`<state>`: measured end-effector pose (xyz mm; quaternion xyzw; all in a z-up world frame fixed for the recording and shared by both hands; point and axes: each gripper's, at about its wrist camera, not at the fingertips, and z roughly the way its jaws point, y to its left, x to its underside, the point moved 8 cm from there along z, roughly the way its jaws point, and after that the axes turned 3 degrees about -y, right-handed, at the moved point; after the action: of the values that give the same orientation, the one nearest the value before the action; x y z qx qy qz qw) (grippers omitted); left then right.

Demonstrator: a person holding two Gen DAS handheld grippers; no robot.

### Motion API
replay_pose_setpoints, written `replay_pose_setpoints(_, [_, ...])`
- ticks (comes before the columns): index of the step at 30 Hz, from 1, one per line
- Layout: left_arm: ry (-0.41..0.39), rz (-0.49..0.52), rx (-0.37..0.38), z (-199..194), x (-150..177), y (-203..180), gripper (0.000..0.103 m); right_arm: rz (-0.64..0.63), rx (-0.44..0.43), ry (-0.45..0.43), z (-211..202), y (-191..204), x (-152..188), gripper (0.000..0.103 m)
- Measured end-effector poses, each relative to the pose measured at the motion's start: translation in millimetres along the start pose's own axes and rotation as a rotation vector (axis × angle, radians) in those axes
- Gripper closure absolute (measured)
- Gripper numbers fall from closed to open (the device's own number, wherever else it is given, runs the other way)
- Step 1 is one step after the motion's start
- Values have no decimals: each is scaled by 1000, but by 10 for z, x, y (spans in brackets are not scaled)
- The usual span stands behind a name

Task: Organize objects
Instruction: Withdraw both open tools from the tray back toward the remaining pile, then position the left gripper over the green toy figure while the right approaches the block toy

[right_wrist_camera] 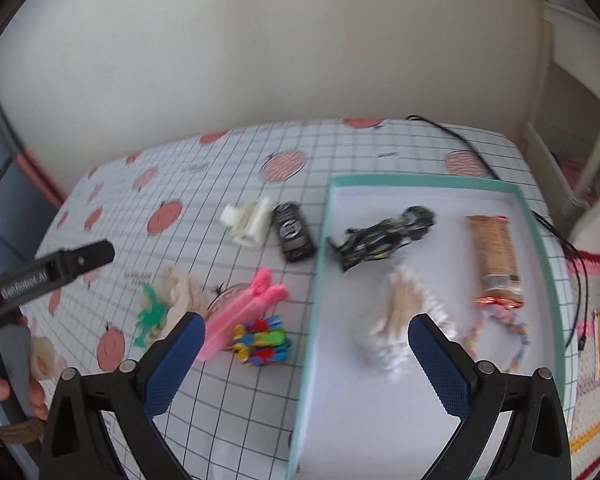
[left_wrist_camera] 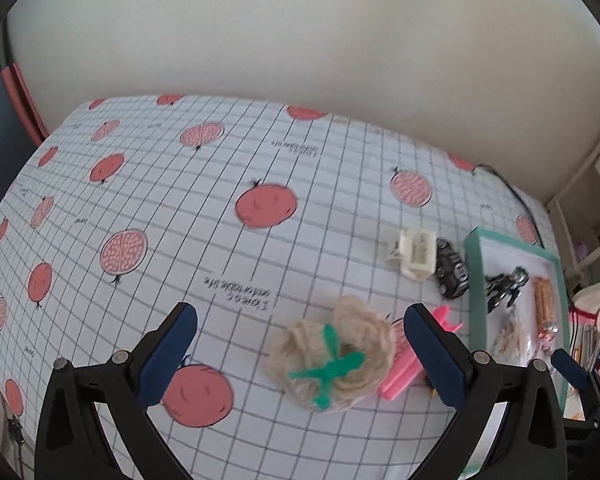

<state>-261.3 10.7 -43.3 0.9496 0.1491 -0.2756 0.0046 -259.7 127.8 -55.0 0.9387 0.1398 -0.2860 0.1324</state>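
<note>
My left gripper (left_wrist_camera: 300,360) is open, its blue pads either side of a beige yarn bundle (left_wrist_camera: 340,356) with a green plastic piece on it, lying on the tablecloth. A pink clip (left_wrist_camera: 400,376) lies just right of the bundle. My right gripper (right_wrist_camera: 306,364) is open and empty above the left wall of the teal-rimmed tray (right_wrist_camera: 316,280). In the tray lie a black toy motorcycle (right_wrist_camera: 384,240), a cracker pack (right_wrist_camera: 496,252), a white-and-tan bundle (right_wrist_camera: 404,316) and a pastel bead string (right_wrist_camera: 504,336). A colourful clip cluster (right_wrist_camera: 262,340) sits by the pink clip (right_wrist_camera: 244,316).
A white plastic part (right_wrist_camera: 248,220) and a black toy car (right_wrist_camera: 294,230) lie on the pomegranate-print cloth (left_wrist_camera: 180,208) left of the tray. A black cable (right_wrist_camera: 480,160) runs along the table's right edge. A hand (right_wrist_camera: 4,384) holds the left tool. A wall stands behind.
</note>
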Motion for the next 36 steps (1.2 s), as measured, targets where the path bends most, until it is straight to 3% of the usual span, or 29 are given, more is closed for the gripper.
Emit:
replay_pose_setpoints(3, [42,6,14,62,79,39,0,-25,-6,26,69,102,54,1])
replay_pose_setpoints(10, [106,109,39,153,314,-51,0,-52,-10,84,253,203,163,17])
replay_pose_setpoints(16, [134,144,54,211,400,-82,2,-62,-27,109,317,253,227,25])
replay_pose_setpoints(29, [183,158,82,356,493,-86,14,-47,-35,153,493,309,325,44])
replay_pose_setpoints(34, [200,174,105,406,534,-130,16,-44,-24,172,559,300,350,45])
replay_pose_setpoints(36, [206,179,114,423,549,-146,23,-46,-23,178,581,307,361,45])
